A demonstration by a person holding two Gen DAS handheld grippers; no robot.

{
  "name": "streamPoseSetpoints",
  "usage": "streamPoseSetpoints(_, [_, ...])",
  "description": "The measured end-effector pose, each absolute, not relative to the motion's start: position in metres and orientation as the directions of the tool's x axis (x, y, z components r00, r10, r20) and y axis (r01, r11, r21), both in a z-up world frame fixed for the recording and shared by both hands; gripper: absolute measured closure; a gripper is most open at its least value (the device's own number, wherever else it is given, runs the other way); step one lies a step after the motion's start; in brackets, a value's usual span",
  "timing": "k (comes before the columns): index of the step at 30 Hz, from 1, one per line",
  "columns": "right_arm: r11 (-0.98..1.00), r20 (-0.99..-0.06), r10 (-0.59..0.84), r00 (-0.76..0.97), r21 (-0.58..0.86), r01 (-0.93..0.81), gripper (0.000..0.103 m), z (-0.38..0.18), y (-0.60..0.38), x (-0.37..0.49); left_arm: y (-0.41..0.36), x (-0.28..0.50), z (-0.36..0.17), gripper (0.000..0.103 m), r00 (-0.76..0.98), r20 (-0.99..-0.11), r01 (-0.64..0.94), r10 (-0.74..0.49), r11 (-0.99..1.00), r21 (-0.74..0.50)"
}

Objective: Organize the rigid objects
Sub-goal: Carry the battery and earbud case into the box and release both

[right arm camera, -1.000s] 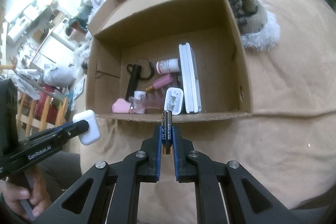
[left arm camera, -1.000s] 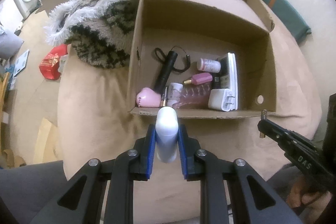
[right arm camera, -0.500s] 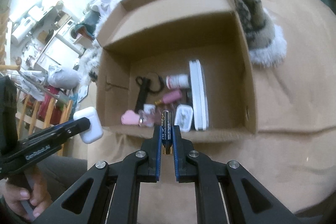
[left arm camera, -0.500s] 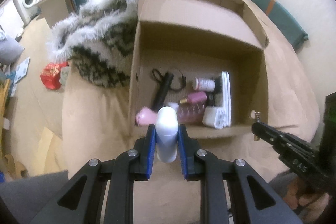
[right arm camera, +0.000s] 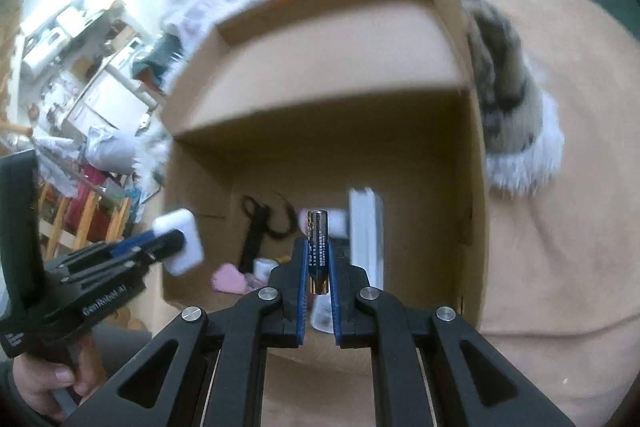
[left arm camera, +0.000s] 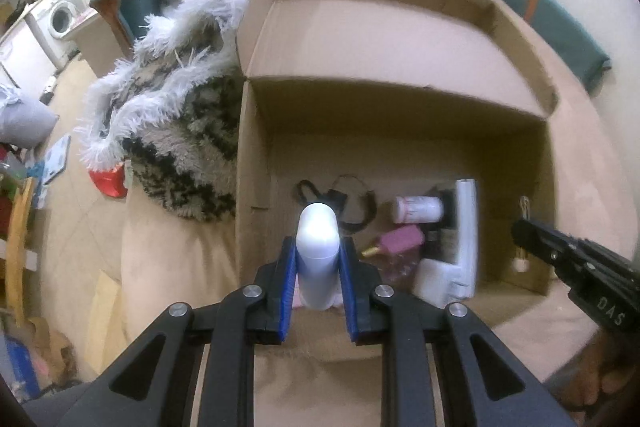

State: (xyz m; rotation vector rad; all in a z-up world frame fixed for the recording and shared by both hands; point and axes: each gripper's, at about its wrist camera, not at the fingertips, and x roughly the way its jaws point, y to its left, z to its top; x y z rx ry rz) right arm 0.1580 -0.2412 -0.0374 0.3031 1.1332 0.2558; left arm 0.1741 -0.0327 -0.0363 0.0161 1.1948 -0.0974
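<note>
My left gripper [left arm camera: 318, 251] is shut on a white earbud case [left arm camera: 318, 247], held above the near left part of the open cardboard box [left arm camera: 392, 95]. It also shows in the right wrist view [right arm camera: 180, 243]. My right gripper [right arm camera: 318, 259] is shut on a black and gold battery [right arm camera: 317, 247], held upright over the box [right arm camera: 400, 131]; it also shows in the left wrist view [left arm camera: 524, 227]. Inside the box lie a black flashlight with strap [left arm camera: 340, 199], a white bottle [left arm camera: 416, 209], a pink bottle [left arm camera: 400, 239], a white charger [left arm camera: 434, 283] and a white flat case [left arm camera: 466, 227].
The box sits on a tan cushioned surface [left arm camera: 176, 259]. A furry black and white blanket [left arm camera: 168, 131] lies left of the box. A teal cushion [left arm camera: 544, 23] is at the far right. Furniture and a washing machine [left arm camera: 60, 19] stand at the far left.
Both grippers have moved forward from in front of the box to over its opening, each still holding its object.
</note>
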Motion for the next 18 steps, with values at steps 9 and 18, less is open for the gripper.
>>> streamPoseSetpoints(9, [0.937,-0.884,0.338,0.323,0.349,-0.026,0.092,-0.07,-0.232,0.172,-0.03,0.182,-0.067,0.084,0.329,-0.941,0.058,-0.072,0.997,-0.056])
streamPoseSetpoints(18, [0.939,-0.891,0.333,0.307,0.344,-0.021,0.092,-0.075,-0.231,0.176,-0.033,0.184,-0.078,0.084,0.323,-0.945,0.053,-0.049,0.998,-0.034])
